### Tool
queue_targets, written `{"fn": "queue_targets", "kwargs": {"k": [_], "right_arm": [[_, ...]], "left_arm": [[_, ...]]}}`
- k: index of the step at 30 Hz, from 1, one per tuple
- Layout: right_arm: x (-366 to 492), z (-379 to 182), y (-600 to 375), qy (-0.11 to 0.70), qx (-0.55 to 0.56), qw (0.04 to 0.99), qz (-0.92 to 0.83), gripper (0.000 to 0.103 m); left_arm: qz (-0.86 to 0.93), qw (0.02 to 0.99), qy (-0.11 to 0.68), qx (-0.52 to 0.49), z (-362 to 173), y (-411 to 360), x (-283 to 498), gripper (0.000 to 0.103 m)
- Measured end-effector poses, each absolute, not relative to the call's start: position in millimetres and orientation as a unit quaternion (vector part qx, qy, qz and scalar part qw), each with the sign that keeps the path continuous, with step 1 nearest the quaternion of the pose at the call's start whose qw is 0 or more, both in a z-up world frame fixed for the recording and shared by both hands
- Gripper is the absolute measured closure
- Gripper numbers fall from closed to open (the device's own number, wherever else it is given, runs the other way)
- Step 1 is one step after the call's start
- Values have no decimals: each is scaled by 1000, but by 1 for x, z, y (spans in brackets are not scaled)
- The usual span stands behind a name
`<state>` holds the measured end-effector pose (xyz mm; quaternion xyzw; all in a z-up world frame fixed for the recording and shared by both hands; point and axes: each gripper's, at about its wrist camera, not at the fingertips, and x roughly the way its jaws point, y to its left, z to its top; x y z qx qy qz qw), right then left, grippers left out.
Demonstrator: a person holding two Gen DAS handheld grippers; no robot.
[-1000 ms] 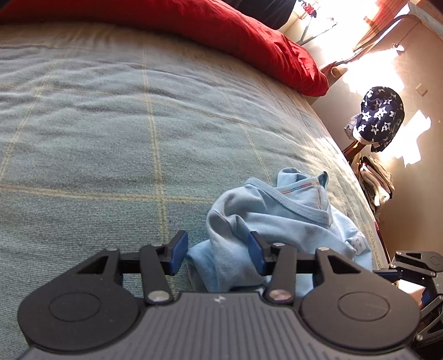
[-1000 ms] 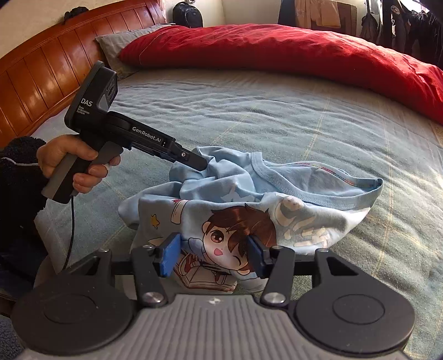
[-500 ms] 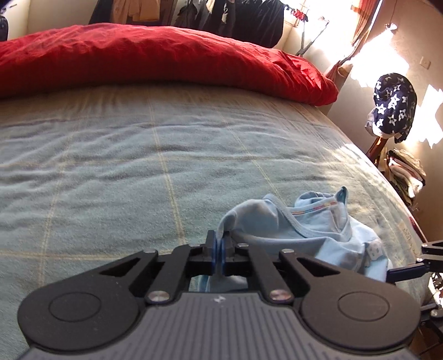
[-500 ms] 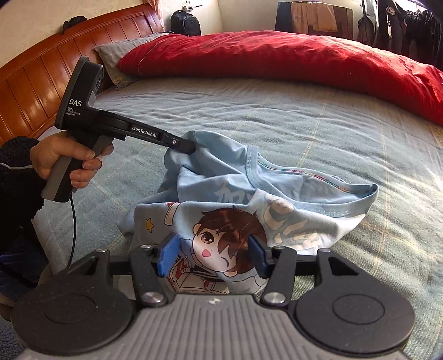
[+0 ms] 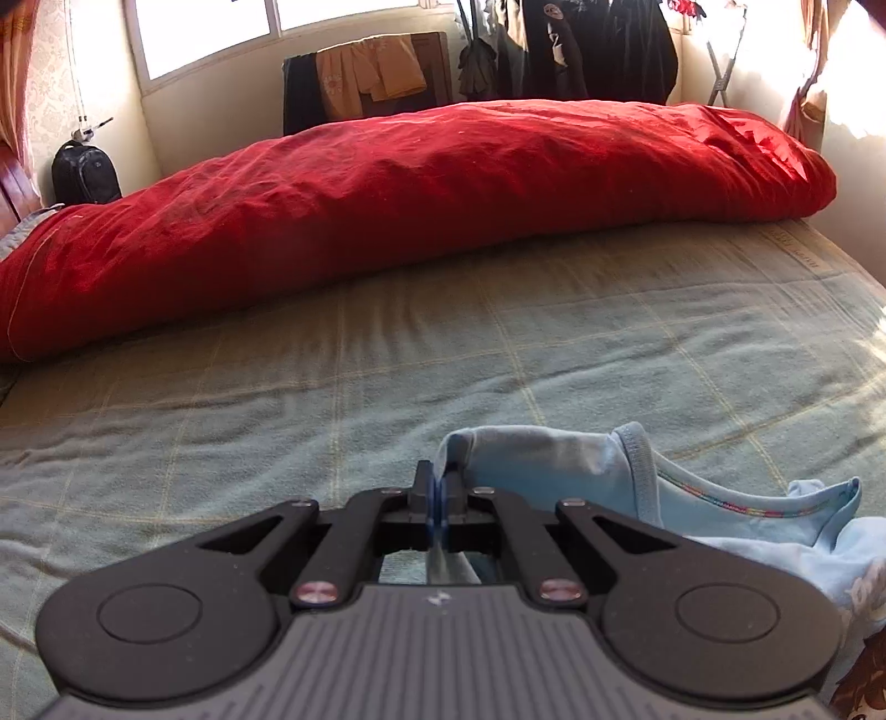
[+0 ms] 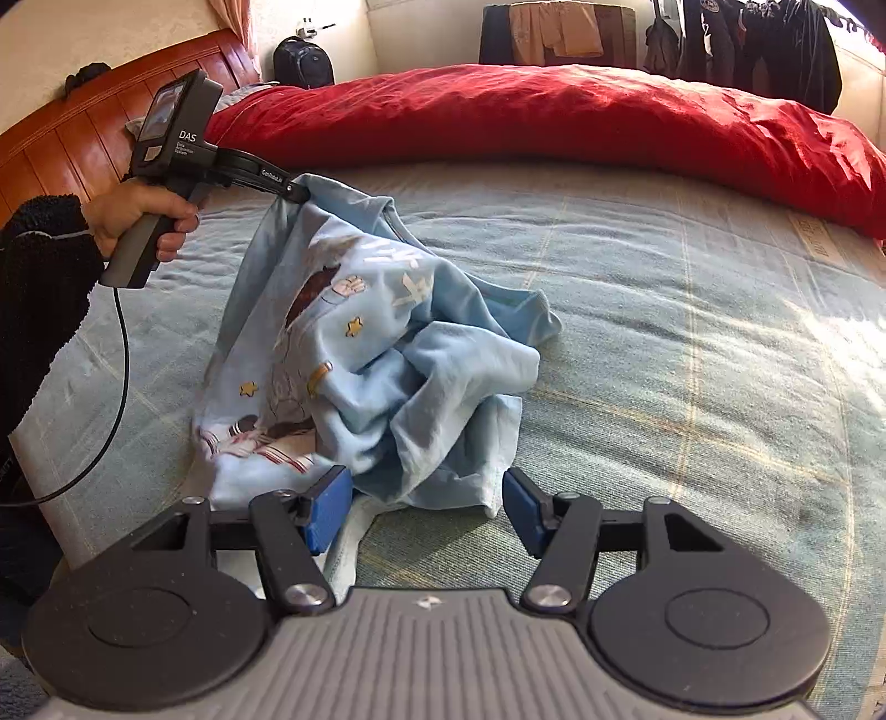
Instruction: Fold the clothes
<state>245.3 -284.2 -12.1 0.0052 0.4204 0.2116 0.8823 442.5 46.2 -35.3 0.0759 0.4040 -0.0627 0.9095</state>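
Observation:
A light blue T-shirt [image 6: 387, 354] with a cartoon print lies crumpled on the green checked bedspread [image 6: 692, 343]. My left gripper [image 5: 437, 504] is shut on a fold of the T-shirt [image 5: 554, 471] near its collar and holds that part up off the bed; it also shows in the right wrist view [image 6: 296, 191], at the upper left. My right gripper [image 6: 423, 512] is open and empty, with the shirt's lower heap just beyond its blue pads [image 6: 329, 509].
A long red duvet [image 5: 415, 205] lies across the far side of the bed. A wooden headboard [image 6: 66, 144] stands at the left. A black backpack [image 5: 83, 171] and hanging clothes [image 5: 581, 44] are by the far wall. The bed edge is at the right.
My left gripper closed on the T-shirt and raised that part, so the shirt now hangs from it. My right gripper stayed open while the shirt shifted away in front of it.

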Motion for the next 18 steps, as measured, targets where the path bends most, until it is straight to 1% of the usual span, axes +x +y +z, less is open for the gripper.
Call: {"fn": "queue_targets", "kwargs": {"k": [6, 10, 11, 14, 16, 18], "right_arm": [[252, -21, -287, 428, 7, 882, 198, 38], [254, -22, -286, 430, 5, 881, 196, 38], [254, -22, -285, 430, 3, 882, 195, 38], [251, -19, -285, 428, 6, 883, 194, 37], [249, -17, -284, 426, 8, 883, 194, 36], [247, -16, -283, 425, 9, 884, 195, 36]], "left_arm": [[-18, 903, 418, 96, -45, 57, 478, 103], [-25, 890, 442, 111, -69, 52, 476, 101], [-24, 890, 442, 110, -71, 53, 473, 96], [-33, 891, 443, 91, -68, 60, 464, 94], [-36, 892, 444, 79, -62, 67, 454, 91], [-45, 889, 452, 59, -59, 75, 439, 79]]}}
